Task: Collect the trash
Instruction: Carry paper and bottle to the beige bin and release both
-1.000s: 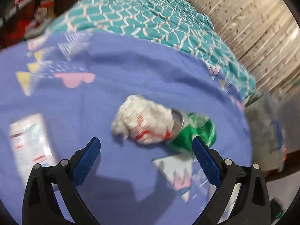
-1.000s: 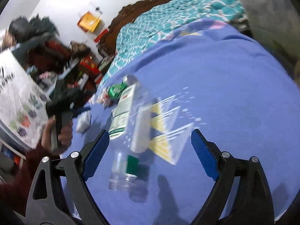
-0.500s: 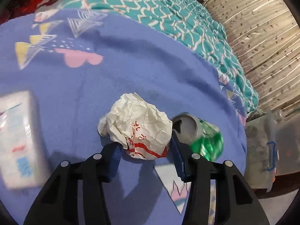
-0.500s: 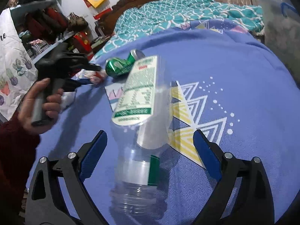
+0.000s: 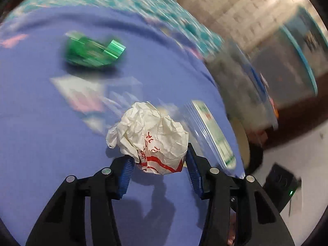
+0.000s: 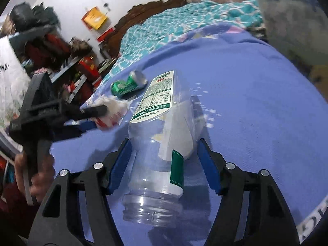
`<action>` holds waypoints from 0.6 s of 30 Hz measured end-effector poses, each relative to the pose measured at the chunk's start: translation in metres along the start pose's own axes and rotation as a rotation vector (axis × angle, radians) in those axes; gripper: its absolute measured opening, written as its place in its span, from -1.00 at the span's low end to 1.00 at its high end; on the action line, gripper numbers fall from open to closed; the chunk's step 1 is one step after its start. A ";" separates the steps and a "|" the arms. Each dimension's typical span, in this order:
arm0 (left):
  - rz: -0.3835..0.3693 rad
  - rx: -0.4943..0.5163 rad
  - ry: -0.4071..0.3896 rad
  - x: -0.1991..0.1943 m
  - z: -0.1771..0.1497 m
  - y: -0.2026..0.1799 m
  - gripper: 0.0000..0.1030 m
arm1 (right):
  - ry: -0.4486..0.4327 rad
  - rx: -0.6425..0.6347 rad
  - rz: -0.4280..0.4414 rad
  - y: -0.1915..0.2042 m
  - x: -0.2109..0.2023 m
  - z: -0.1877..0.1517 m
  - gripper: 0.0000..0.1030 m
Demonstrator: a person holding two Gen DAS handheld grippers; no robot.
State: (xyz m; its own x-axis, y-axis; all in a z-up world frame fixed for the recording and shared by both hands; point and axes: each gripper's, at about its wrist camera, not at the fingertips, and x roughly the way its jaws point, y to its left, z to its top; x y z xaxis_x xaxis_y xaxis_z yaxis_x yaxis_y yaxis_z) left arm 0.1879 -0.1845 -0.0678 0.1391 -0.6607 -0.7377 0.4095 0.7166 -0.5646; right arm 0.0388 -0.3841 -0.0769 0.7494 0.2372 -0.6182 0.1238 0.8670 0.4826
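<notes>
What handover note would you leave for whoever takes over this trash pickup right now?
Left gripper: jaws shut on the crumpled paper, off the blanket.
Right gripper: jaws closing around the clear bottle, which lies on its side; not yet clamped.
Green can: loose on the blanket beyond the bottle.
Done: paper picked up.
Left: grip the bottle, fetch the can, bin everything.

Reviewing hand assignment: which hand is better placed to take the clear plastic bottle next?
Right. The right gripper already straddles the clear bottle, jaws closing around it, not yet pressing. The left gripper is shut on the crumpled paper ball.
</notes>
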 end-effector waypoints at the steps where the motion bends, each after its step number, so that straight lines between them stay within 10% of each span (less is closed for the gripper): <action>1: -0.011 0.022 0.034 0.015 -0.003 -0.013 -0.10 | -0.010 0.009 -0.008 -0.005 -0.006 -0.001 0.30; 18: -0.159 0.397 0.300 0.205 -0.013 -0.254 -0.03 | -0.296 0.351 -0.335 -0.183 -0.149 -0.006 0.30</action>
State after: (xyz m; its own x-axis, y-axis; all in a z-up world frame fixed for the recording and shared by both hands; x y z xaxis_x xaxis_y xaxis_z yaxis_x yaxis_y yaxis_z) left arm 0.1006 -0.4996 -0.0805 -0.1936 -0.6194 -0.7609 0.7230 0.4342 -0.5374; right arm -0.0994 -0.5750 -0.0772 0.7760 -0.2031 -0.5971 0.5574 0.6638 0.4987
